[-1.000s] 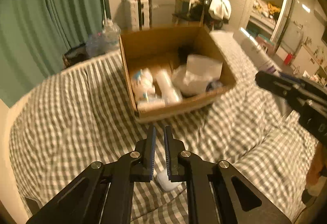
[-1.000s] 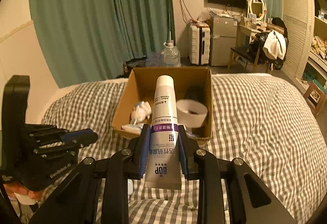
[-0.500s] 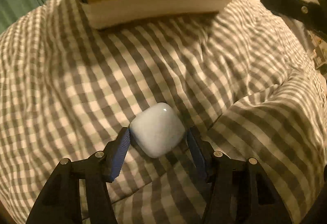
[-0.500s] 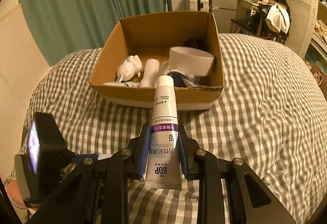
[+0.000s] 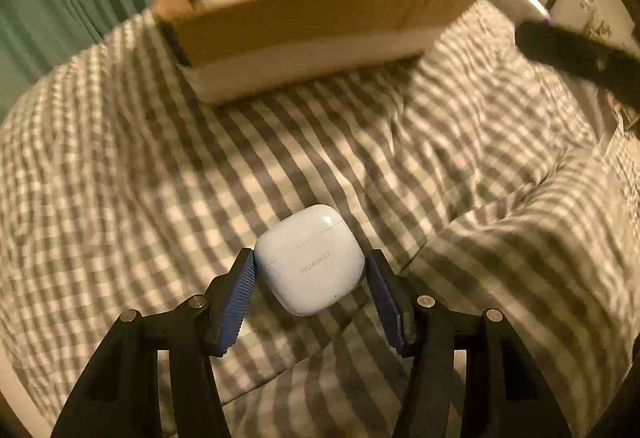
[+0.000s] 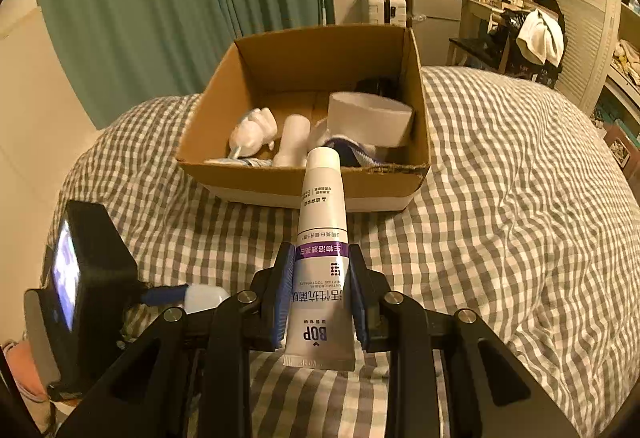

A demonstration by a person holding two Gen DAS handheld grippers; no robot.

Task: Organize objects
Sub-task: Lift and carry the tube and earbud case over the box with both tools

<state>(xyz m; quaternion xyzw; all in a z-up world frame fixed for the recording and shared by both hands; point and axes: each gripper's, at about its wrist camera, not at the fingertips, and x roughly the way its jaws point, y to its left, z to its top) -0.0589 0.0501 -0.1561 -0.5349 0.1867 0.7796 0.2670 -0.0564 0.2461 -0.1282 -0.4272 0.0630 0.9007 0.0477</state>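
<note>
Left wrist view: my left gripper [image 5: 310, 278] points steeply down at the checked bedcover [image 5: 120, 174]. Its jaws have just been opening and now stand spread to either side of a white earbud case [image 5: 310, 260], which lies on the cover between the blue pads; the left pad sits right against the case's edge, the right pad just beside it, and I cannot tell whether either presses. The cardboard box [image 5: 304, 26] stands on the cover beyond the case, well apart from it, with pale items inside, blurred. To the right of the box, part of my right gripper is in view, dark and blurred.

Right wrist view: my right gripper [image 6: 320, 290] is pinching a white toothpaste tube [image 6: 322, 238] across its purple band, cap end pointing toward the box [image 6: 304, 182]. The cap overlaps the box's near wall. Inside the box lie white bottles and a white cup-like item. Nearer than the box and to its left, the earbud case [image 6: 206, 296] rests on the cover beside my left gripper's blue pad.
</note>
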